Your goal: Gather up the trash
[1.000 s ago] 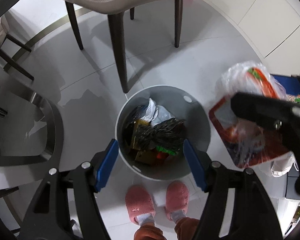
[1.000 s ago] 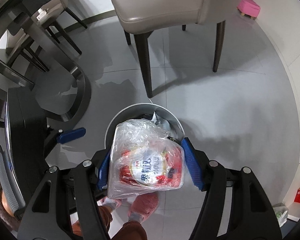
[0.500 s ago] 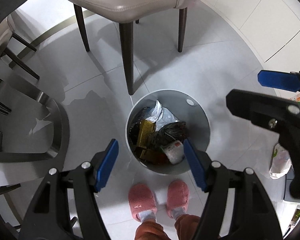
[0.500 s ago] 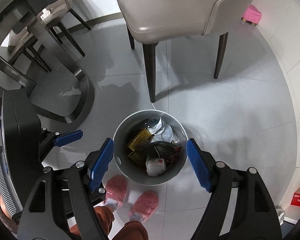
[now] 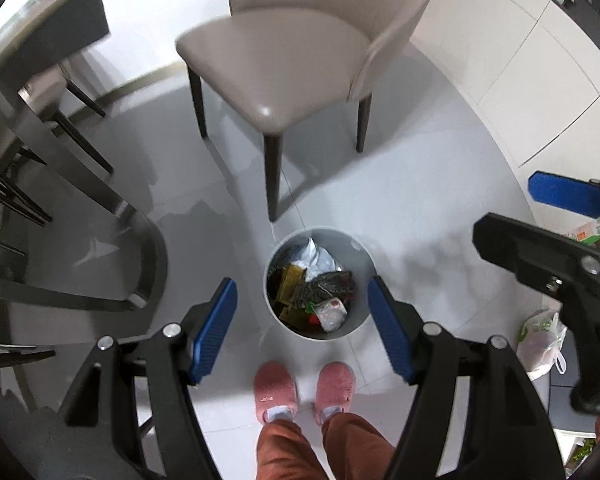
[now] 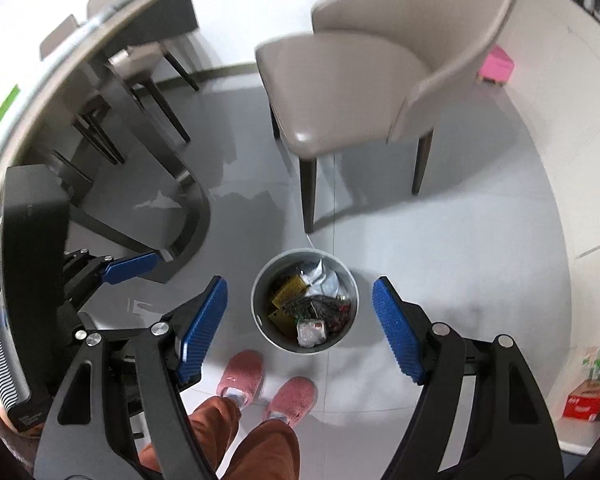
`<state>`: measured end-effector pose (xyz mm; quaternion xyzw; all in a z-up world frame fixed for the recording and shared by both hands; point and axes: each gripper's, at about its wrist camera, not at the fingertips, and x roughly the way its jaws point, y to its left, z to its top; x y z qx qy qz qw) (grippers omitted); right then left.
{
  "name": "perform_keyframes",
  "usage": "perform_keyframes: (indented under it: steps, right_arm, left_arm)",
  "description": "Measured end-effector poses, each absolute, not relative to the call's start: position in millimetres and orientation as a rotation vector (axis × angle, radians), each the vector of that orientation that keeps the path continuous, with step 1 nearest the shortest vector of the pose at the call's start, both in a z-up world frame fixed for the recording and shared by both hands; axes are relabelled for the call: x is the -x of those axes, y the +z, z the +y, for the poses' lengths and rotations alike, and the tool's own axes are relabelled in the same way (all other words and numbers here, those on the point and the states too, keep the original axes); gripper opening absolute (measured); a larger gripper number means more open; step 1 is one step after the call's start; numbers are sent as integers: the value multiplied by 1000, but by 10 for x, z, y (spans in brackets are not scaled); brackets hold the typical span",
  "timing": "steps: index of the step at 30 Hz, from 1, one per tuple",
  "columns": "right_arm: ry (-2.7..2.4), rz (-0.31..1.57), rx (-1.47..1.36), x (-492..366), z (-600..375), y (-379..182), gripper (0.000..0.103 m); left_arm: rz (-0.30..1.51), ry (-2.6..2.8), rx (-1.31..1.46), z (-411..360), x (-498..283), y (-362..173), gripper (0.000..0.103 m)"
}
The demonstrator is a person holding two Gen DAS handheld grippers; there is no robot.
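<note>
Both grippers, left gripper [image 5: 302,326] and right gripper [image 6: 300,328], gape empty above the bin [image 6: 260,312]

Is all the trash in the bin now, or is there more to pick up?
Done: the clear wrapped packet lies in the grey bin on top of the other rubbish. In hand: nothing; the left gripper and right gripper are both open and empty above the bin. Maybe left: a plastic bag and a red carton sit on the floor, though I can't tell if they're trash.
</note>
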<state>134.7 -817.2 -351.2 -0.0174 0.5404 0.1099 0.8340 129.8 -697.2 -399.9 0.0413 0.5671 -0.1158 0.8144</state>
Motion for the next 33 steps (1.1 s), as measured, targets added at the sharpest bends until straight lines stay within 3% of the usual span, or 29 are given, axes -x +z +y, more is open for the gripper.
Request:
perform_keyframes:
  steps: [10, 15, 24, 33]
  right_arm:
    - [340, 1023, 149, -1097, -7905, -2156, 72]
    - [438, 960, 211, -986, -7520, -1741, 72]
    - [677, 886, 325, -761, -6351, -1353, 72]
    - [755, 842, 354, -382, -4964, -1122, 73]
  left_arm:
    - [1142, -123, -39, -6623, -953, -2660, 68]
    - [1082, -12, 33, -6180, -701, -2129, 68]
    - [985, 226, 179, -5054, -103, -1567, 68]
    - [945, 321, 231, -3732, 479, -1334, 71]
